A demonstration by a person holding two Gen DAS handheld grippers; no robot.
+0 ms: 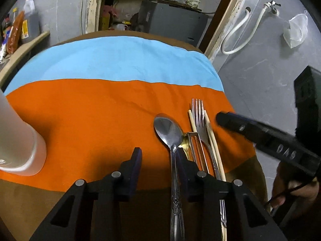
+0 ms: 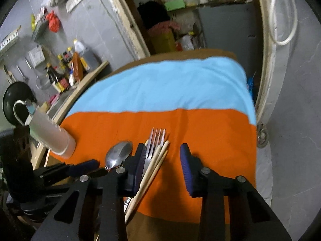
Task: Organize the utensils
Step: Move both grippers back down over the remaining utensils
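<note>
between the left tongs (image 1: 158, 158) – a spoon (image 1: 167, 129), unpinched, on orange cloth (image 1: 90, 110).

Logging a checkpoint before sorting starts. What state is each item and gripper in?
Spoon: lying flat, bowl up.
Fork: lying flat between the chopsticks.
Peeler: flat, beside the spoon.
White cup: upright.
Left gripper: open, empty.
Right gripper: open, empty.
</note>
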